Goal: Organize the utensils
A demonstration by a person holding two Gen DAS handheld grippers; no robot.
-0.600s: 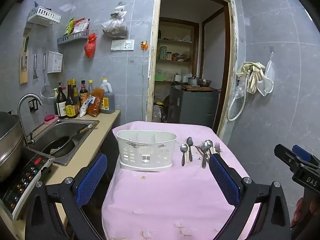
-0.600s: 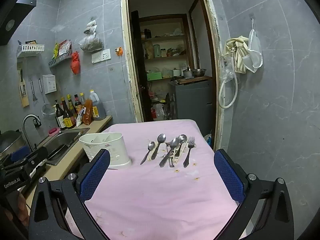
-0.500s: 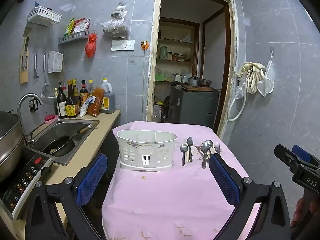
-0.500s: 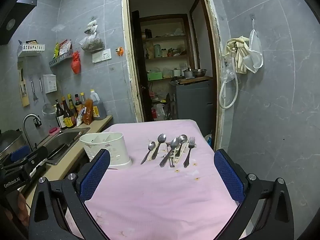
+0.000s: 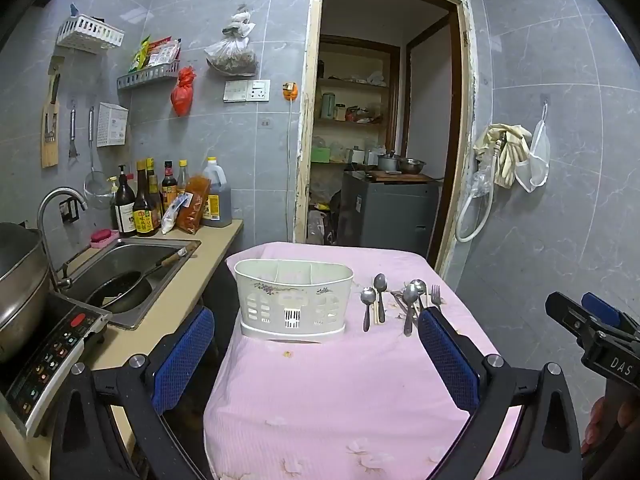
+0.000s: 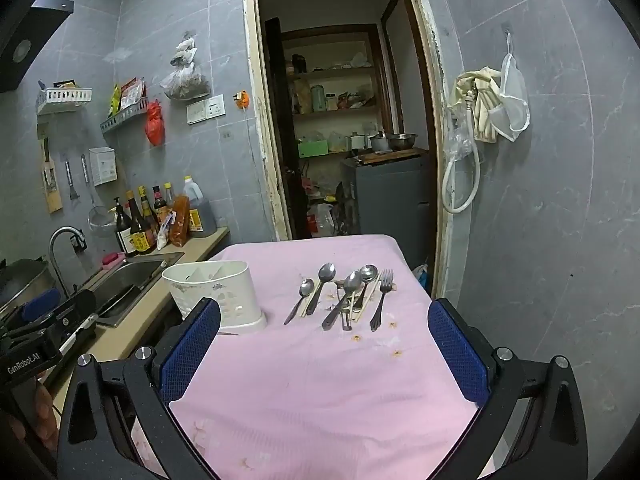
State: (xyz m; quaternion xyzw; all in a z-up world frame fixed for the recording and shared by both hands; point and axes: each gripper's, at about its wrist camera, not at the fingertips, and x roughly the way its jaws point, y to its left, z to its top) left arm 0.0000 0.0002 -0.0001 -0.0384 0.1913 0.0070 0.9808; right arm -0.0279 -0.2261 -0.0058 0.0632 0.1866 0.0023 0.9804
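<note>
Pink cloth covered the counter (image 6: 320, 380); the utensils (image 6: 344, 292) lay overlapping just right of the white caddy (image 5: 293, 300). My left tool (image 5: 316, 360) and right tool (image 6: 324, 348) hung released, empty. Tangled handles might drag neighbours off the counter's far edge.
</note>
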